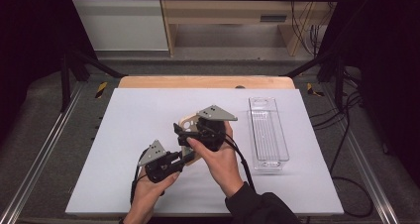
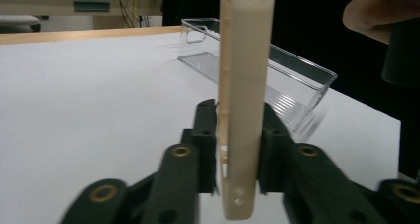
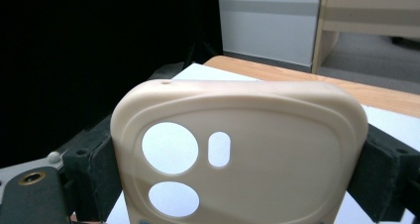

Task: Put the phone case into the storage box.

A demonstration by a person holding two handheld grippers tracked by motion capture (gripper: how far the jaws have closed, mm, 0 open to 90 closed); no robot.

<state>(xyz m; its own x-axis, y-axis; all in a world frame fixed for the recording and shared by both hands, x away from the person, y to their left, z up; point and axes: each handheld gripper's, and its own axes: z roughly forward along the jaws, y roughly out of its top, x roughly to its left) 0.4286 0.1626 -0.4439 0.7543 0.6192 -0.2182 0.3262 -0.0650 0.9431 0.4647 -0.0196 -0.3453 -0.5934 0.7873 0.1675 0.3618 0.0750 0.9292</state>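
Beige phone case (image 3: 237,154), rounded corners, camera cutouts, clamped by both claws

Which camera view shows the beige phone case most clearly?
The right gripper view: the beige phone case faces the camera, so its camera holes are plain. The left gripper view shows its thin edge between the jaws. In the high view it is mostly hidden by hands and grippers.

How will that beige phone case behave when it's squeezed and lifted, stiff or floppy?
The phone case is a thin shell with cutouts, so probably light and somewhat bendy. Its matte surface likely grips well. Both the left claw and right claw pinch it, apparently without buckling.
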